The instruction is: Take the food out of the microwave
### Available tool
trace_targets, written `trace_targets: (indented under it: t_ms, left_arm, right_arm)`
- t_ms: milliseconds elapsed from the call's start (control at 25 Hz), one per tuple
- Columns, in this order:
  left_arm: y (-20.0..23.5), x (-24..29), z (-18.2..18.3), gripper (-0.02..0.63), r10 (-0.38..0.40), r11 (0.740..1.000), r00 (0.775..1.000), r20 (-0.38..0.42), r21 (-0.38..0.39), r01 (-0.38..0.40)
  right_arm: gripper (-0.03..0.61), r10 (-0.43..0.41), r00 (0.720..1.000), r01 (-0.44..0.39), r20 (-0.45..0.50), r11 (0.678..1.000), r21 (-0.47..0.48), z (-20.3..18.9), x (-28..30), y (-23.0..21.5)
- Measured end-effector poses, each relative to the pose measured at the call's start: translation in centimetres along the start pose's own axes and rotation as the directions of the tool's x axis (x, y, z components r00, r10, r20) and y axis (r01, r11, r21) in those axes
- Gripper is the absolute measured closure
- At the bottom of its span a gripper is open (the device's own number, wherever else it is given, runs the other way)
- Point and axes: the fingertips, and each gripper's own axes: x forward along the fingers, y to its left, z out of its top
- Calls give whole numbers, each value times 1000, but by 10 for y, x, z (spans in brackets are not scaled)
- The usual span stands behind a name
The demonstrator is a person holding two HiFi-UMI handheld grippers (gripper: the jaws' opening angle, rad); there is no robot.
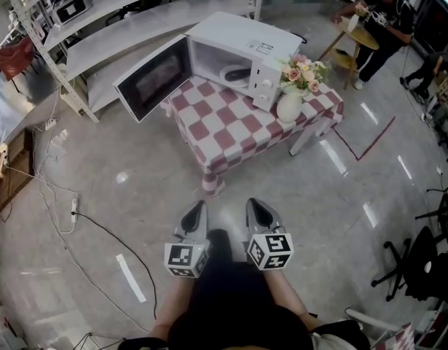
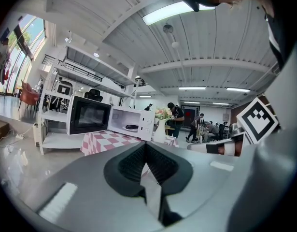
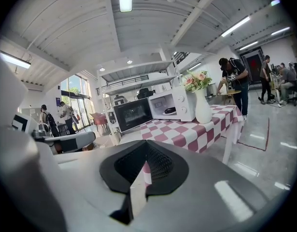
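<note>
Left gripper (image 1: 199, 208) and right gripper (image 1: 256, 206): held side by side low in front of the person, each with jaws pressed together on nothing, well short of the bench (image 1: 231, 126). Hazard, near left: loose cable (image 1: 100, 228) on the glossy floor, a likely trip point if the approach drifts that way. Hazard, bench right: white vase (image 1: 288, 106) of flowers stands just beside the microwave's control panel, so a wide right-hand reach could tip it. Hazard, bench left: microwave door (image 1: 152, 79) hangs open to the left, overhanging the bench edge, where the left gripper could strike it. Microwave (image 1: 242, 46): white, at the far end of the checked cloth, cavity exposed. Food (image 1: 237, 73): inside the cavity, a low, dark oval shape on a pale turntable; kind not discernible. Its flat profile suggests shallow purchase, and it may slide or tilt once pinched.
</note>
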Motion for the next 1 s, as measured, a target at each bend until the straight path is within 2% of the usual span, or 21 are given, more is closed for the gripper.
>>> trace_targets:
  t_ms: [440,1000]
  left_arm:
    - [3,-4,0,604,-10,1000,1000,-2,-13,10]
    - [6,43,4,604,-46,999,999,-7,-14,46]
  right_arm:
    - [578,23,1000,-23,-10,1000,-1,-3,6,14]
    - [578,-6,1000,6,1,1000,-17,17,34,-9]
